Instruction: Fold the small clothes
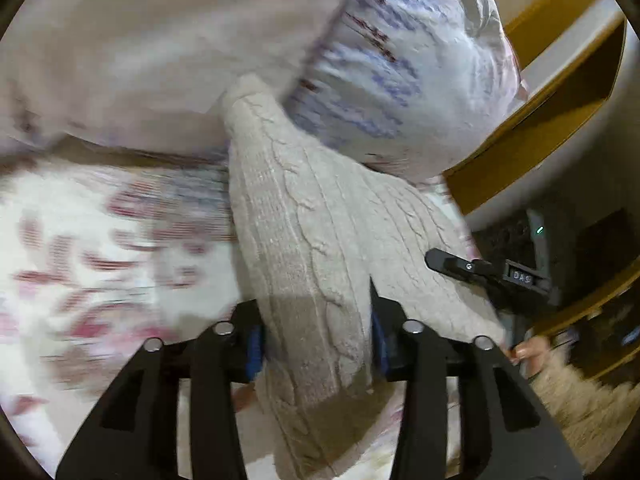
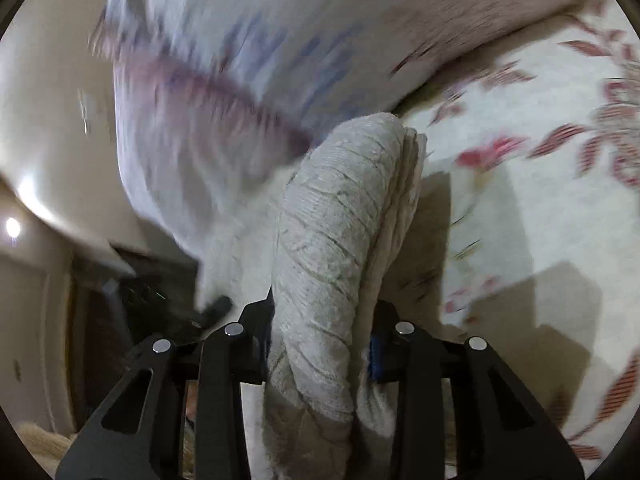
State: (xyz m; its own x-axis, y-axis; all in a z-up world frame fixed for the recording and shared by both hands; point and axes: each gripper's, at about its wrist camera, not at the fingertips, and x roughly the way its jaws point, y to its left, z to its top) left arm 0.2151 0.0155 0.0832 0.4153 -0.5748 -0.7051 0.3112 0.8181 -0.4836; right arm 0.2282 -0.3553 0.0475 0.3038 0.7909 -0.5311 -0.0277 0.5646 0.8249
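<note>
A beige cable-knit garment is stretched between both grippers above a bed. My left gripper is shut on one end of it, the knit bunched between the blue-padded fingers. In the right wrist view the same knit hangs folded over in thick layers, and my right gripper is shut on it. The right gripper's black tip shows at the far edge of the knit in the left wrist view. The background is motion-blurred.
A white bedspread with red floral print lies below. A large pillow with blue and purple pattern sits behind the garment. A wooden bed frame or shelf is at the right, with a dark device.
</note>
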